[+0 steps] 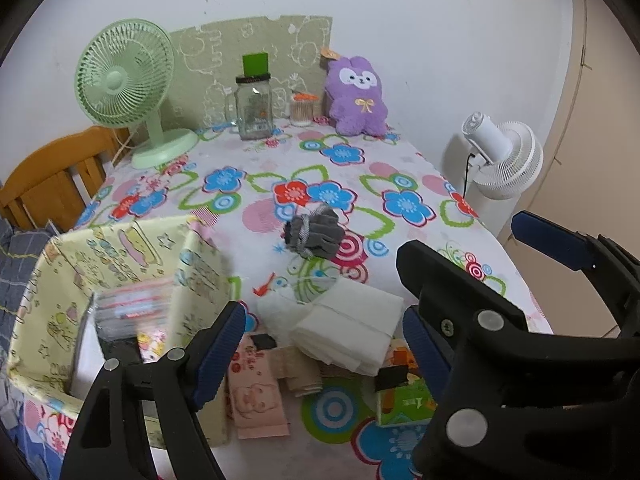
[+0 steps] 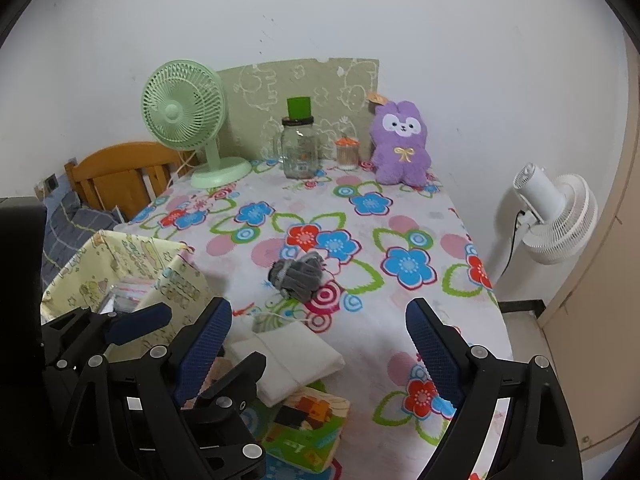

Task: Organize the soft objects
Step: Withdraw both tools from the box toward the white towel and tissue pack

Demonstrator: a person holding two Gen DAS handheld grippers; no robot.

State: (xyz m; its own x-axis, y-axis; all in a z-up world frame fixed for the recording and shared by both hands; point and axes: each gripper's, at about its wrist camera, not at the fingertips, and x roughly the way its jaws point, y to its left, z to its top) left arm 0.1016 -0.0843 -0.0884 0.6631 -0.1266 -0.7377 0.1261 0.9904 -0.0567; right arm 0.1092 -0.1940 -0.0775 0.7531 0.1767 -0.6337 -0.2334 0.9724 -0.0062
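Note:
A yellow fabric bin stands at the table's left front; a plastic packet lies inside it. A folded white cloth lies near the front, with a pink packet and a green tissue pack beside it. Rolled grey socks lie mid-table. A purple plush sits at the back. My left gripper is open and empty just above the white cloth. My right gripper is open and empty above the table, right of the white cloth; it also shows in the left wrist view.
A green desk fan, a glass jar and a small container of swabs stand at the back. A wooden chair is at the left. A white floor fan stands off the table's right edge.

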